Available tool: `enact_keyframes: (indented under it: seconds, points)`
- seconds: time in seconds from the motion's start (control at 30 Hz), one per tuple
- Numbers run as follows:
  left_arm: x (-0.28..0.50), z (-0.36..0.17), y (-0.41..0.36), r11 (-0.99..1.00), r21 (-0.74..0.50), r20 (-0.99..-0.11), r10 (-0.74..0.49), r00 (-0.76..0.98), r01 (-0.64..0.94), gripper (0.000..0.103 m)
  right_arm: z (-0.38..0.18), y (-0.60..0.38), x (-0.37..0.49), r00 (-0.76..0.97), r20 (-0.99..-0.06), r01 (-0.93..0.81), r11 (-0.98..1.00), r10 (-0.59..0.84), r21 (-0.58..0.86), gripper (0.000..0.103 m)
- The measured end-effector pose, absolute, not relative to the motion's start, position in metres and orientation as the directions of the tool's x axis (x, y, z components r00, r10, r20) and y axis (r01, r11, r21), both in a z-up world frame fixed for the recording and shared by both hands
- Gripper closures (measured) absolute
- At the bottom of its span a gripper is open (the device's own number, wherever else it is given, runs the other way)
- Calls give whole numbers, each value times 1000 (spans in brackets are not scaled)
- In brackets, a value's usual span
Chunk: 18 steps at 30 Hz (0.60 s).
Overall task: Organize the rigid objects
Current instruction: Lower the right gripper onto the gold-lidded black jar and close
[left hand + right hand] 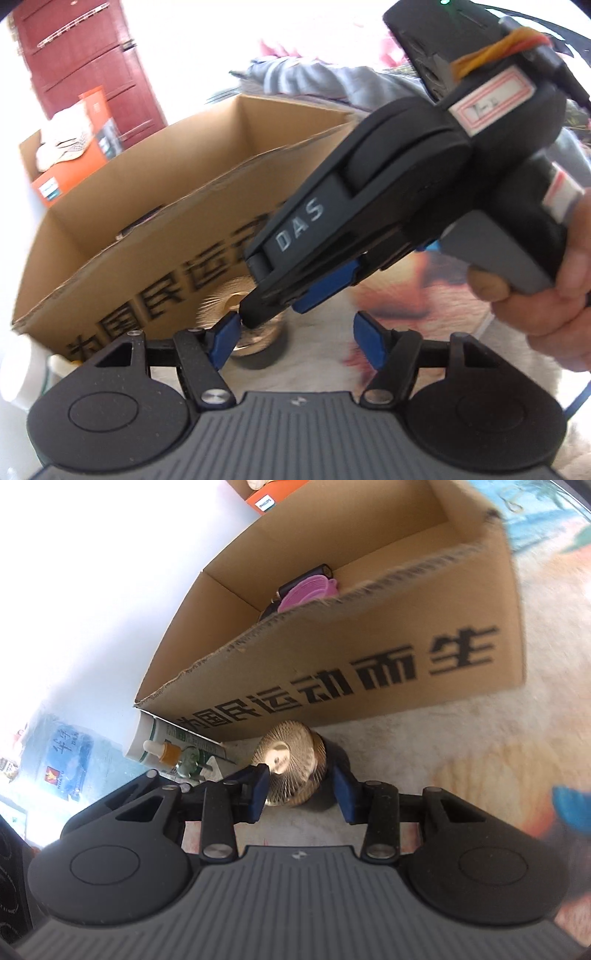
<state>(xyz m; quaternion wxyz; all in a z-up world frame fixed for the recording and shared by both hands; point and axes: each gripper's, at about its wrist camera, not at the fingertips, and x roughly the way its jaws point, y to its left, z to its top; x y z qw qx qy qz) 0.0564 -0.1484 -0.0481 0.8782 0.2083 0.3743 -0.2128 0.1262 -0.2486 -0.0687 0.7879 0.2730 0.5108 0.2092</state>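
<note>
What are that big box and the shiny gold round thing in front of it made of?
The box looks like plain corrugated cardboard: matte brown, with a ragged, fluted top edge. The gold round thing looks metallic, probably brass-toned wire or ribbed metal, given its sheen and fine radiating lines; motion blur leaves that uncertain.

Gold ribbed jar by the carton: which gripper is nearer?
Right. The right gripper has its open jaws flanking the gold ribbed jar; the left gripper sits farther back.

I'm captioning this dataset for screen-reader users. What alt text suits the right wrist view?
The open right gripper straddles a gold ridged round object on the patterned surface, just in front of an open cardboard box printed with black Chinese characters. A pink disc lies inside the box, and a white tube lies beside its left corner.
</note>
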Motion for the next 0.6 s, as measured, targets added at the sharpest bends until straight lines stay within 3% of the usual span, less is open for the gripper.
enact_keyframes:
  seconds: [0.2, 0.37, 0.6]
  points:
    - [50, -48, -146, 813, 187, -735, -257, 628, 552, 39, -60, -274, 107, 454, -688, -8, 775, 566, 632, 65]
    - [60, -48, -135, 855, 291, -701, -113, 704, 428, 38, -57, -271, 120, 474, -669, -28, 769, 573, 639, 65]
    - [97, -63, -130, 866, 306, -765, -24, 644, 395, 38, -75, -246, 146, 438, -667, -40, 754, 603, 656, 65]
